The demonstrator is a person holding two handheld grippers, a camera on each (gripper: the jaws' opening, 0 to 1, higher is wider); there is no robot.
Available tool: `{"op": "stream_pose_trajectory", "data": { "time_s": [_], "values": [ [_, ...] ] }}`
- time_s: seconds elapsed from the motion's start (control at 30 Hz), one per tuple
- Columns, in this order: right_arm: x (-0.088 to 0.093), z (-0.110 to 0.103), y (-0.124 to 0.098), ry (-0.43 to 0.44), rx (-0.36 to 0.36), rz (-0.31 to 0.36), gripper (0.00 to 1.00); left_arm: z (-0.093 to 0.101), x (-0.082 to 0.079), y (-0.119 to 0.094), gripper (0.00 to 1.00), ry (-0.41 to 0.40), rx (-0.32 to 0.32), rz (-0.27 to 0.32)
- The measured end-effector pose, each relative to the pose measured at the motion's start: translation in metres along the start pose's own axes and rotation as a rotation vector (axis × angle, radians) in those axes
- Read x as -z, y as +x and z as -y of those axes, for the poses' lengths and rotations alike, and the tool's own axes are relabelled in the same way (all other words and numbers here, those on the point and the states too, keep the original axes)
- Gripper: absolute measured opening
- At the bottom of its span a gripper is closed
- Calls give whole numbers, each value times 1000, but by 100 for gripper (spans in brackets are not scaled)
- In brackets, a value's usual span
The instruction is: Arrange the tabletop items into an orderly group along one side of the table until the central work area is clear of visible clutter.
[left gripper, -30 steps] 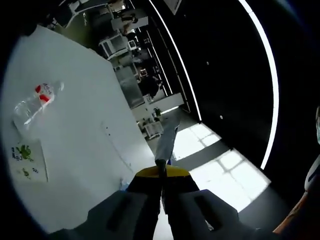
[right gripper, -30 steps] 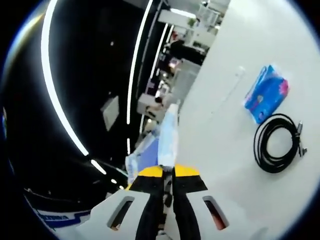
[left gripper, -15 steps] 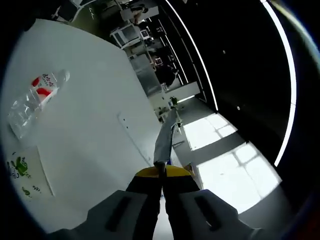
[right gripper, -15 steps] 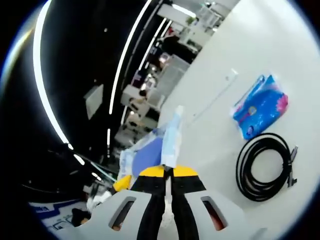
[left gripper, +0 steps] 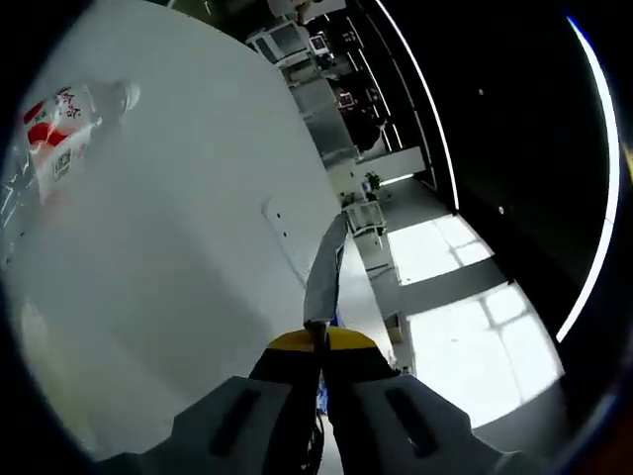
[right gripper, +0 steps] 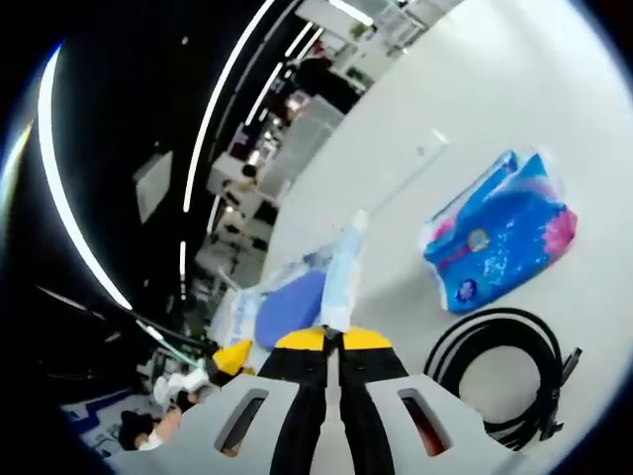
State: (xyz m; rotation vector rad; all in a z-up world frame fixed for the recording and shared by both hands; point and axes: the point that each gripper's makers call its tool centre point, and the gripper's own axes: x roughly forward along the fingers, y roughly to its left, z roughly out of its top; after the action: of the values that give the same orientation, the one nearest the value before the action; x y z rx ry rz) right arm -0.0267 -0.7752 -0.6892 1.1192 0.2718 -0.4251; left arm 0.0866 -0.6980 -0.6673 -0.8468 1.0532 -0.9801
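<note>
— So why are both claws up off the surface (left gripper: 178, 247)?
— Each is clamped tight on one edge of a bag: left claw (left gripper: 318, 341), right claw (right gripper: 334, 336). Bottle (left gripper: 59, 129), pack (right gripper: 499, 247) and cable (right gripper: 504, 366) lie scattered, unsorted.

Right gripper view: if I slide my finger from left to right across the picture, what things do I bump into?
The other claw's yellow tip, then the blue-and-clear bag pinched in this claw, then the coiled black cable, then the blue and pink packet on the white table.
</note>
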Motion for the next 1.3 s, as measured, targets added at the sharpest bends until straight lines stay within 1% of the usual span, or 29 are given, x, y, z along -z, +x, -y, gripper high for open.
{"op": "stream_pose_trajectory", "data": {
  "time_s": [0.03, 0.1, 0.23, 0.3, 0.47, 0.5, 0.53, 0.57, 0.67, 0.7, 0.73, 0.77, 0.9, 1.13, 1.3],
  "values": [
    [0, 3, 4, -5, 11, -5, 0, -1, 0, 2, 0, 10, -6, -3],
    [0, 8, 9, 2, 24, -12, 0, -7, -1, 7, 0, 63, -35, -13],
    [2, 17, 16, 4, 53, -24, 0, -14, 0, 15, 0, 130, -73, -36],
    [4, 21, 17, -4, 64, -31, 0, -16, 1, 18, 0, 159, -82, -50],
    [7, 28, 20, -13, 85, -43, 0, -30, 4, 22, 0, 261, -139, -98],
    [8, 29, 21, -15, 89, -45, 0, -32, 5, 23, 0, 268, -155, -106],
    [9, 30, 22, -18, 91, -50, 0, -37, 6, 23, 0, 297, -179, -119],
    [10, 31, 23, -22, 93, -55, 0, -39, 6, 23, 0, 325, -188, -125],
    [10, 37, 24, -52, 107, -64, 0, -40, 8, 26, 0, 310, -187, -122],
    [10, 39, 25, -53, 111, -67, 0, -42, 9, 27, 0, 314, -190, -130],
    [10, 40, 25, -54, 113, -68, 0, -46, 12, 27, 0, 334, -204, -149],
    [11, 42, 26, -49, 115, -74, 0, -50, 13, 27, 0, 357, -221, -159],
    [11, 46, 31, -32, 128, -80, 0, -57, 14, 30, 0, 355, -243, -155],
    [11, 53, 34, 0, 139, -80, 0, -62, 14, 35, 0, 349, -253, -161],
    [11, 53, 36, 17, 141, -77, 1, -73, 18, 35, 0, 344, -303, -168]
  ]
}}
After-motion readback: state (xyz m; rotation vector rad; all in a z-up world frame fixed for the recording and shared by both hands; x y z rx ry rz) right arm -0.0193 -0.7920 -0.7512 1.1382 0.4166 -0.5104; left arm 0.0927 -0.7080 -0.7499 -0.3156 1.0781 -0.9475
